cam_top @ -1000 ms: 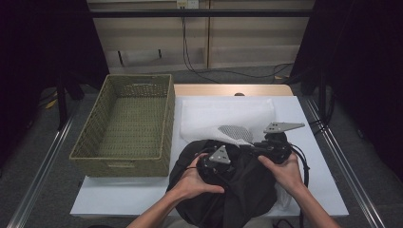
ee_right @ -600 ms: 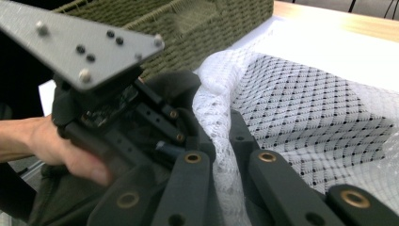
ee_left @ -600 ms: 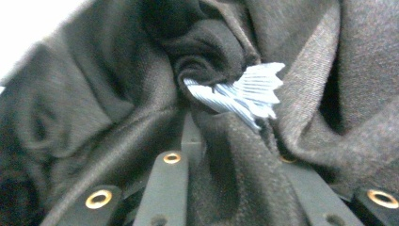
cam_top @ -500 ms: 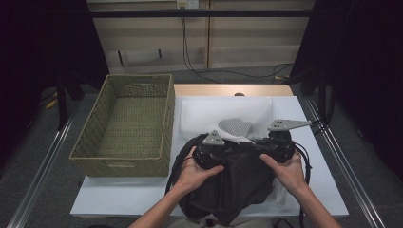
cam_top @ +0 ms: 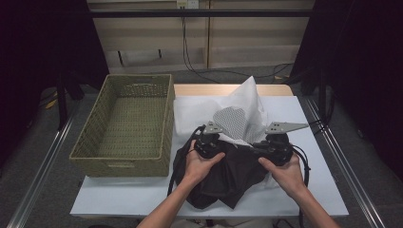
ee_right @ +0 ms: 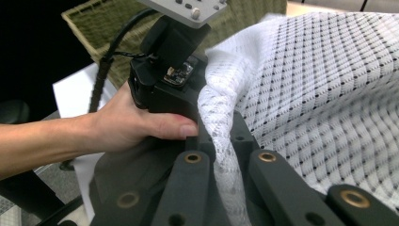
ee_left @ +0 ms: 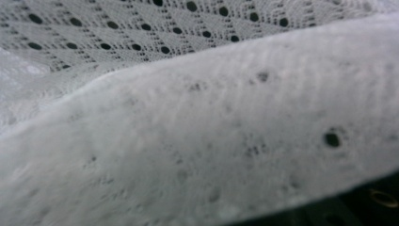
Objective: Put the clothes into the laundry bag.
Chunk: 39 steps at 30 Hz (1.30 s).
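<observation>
White mesh cloth [ee_left: 197, 141] blurs against left claw's camera

Dim studio around a white table [cam_top: 142, 197]
Black curtains [cam_top: 43, 42] flank a beige panelled wall [cam_top: 247, 42]; grey floor [cam_top: 28, 190], cables [cam_top: 204, 66] trailing

"What is sitting on the white table [cam_top: 313, 142]?"
"A basket [cam_top: 126, 126] is sitting on its left side. A white cloth [cam_top: 209, 109] and a black cloth [cam_top: 228, 178] are lying beside it."
</observation>
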{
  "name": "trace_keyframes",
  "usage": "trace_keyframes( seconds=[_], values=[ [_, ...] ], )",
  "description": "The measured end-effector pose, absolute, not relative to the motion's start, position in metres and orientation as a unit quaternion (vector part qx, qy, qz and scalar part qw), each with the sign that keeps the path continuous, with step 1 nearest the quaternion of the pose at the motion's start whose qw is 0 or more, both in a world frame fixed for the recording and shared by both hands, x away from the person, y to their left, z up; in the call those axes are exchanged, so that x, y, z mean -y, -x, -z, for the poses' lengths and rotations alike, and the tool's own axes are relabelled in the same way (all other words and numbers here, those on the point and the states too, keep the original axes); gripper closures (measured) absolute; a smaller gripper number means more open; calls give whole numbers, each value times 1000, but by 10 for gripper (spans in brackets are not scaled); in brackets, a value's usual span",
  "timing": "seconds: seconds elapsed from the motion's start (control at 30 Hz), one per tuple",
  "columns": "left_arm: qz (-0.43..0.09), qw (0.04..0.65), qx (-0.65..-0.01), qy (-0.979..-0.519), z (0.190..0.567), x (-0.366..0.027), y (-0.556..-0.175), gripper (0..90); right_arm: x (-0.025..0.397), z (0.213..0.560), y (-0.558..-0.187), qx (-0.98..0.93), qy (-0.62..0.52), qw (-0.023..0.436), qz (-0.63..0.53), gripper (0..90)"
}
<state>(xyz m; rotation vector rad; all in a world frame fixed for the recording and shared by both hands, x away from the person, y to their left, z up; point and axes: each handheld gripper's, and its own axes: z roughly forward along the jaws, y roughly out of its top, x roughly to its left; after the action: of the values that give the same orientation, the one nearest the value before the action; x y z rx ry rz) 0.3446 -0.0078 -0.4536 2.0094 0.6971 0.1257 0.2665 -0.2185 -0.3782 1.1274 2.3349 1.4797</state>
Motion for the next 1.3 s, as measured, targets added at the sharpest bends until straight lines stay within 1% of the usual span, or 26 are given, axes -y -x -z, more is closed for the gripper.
trace_keyframes(
  seconds=[0.1,0.13,0.17,0.2,0.23,0.33,0.37,0.4,0.43,0.5,0.57,0.67,0.83,0.9,0.93,1.0,1.07,1.13,1.17,1.2,1.3],
  values=[
    [-54,486,-283,-825,455,7,-345,754,227,384,-270,-777,-388,79,-489,885],
    [-67,486,-284,-824,454,7,-345,755,230,385,-271,-777,-389,82,-488,886],
    [-64,487,-286,-823,452,7,-345,756,232,388,-272,-778,-390,81,-487,886],
    [-49,497,-291,-816,451,6,-345,758,233,390,-272,-779,-391,79,-484,886],
    [-54,506,-289,-811,448,4,-343,761,234,391,-271,-779,-390,77,-484,886],
    [-43,539,-287,-791,440,-2,-338,763,235,389,-267,-779,-383,73,-491,886],
    [-43,539,-287,-791,440,-2,-338,763,235,389,-267,-779,-383,73,-491,886],
    [-56,543,-291,-786,440,-1,-337,763,236,389,-268,-777,-382,71,-495,886],
    [-77,531,-299,-789,445,3,-339,762,236,391,-270,-775,-387,68,-495,886],
    [-84,509,-301,-802,459,9,-347,757,234,395,-271,-780,-390,71,-485,886],
    [-71,507,-313,-800,469,11,-352,745,232,400,-272,-787,-392,71,-471,886],
    [-57,505,-293,-810,465,9,-351,675,235,402,-274,-786,-396,72,-470,886],
    [-35,482,-248,-840,454,7,-341,461,242,409,-278,-783,-405,67,-467,886],
    [-38,474,-236,-848,447,2,-336,410,243,410,-278,-782,-405,65,-469,886],
    [-29,480,-230,-846,444,-2,-334,374,244,409,-278,-782,-405,65,-469,886],
    [-32,482,-219,-848,437,-11,-328,341,245,409,-278,-781,-406,68,-470,886],
    [-17,491,-211,-845,430,-21,-323,304,245,410,-279,-781,-407,68,-468,886],
    [-21,473,-193,-860,428,-23,-318,240,244,410,-279,-782,-406,68,-468,885],
    [-31,466,-185,-864,429,-25,-314,222,244,410,-279,-782,-407,67,-468,885],
    [-26,464,-182,-867,431,-26,-313,209,244,410,-279,-782,-406,67,-468,885],
    [-23,456,-188,-870,436,-31,-308,129,242,410,-278,-783,-404,69,-467,885]
  ],
)
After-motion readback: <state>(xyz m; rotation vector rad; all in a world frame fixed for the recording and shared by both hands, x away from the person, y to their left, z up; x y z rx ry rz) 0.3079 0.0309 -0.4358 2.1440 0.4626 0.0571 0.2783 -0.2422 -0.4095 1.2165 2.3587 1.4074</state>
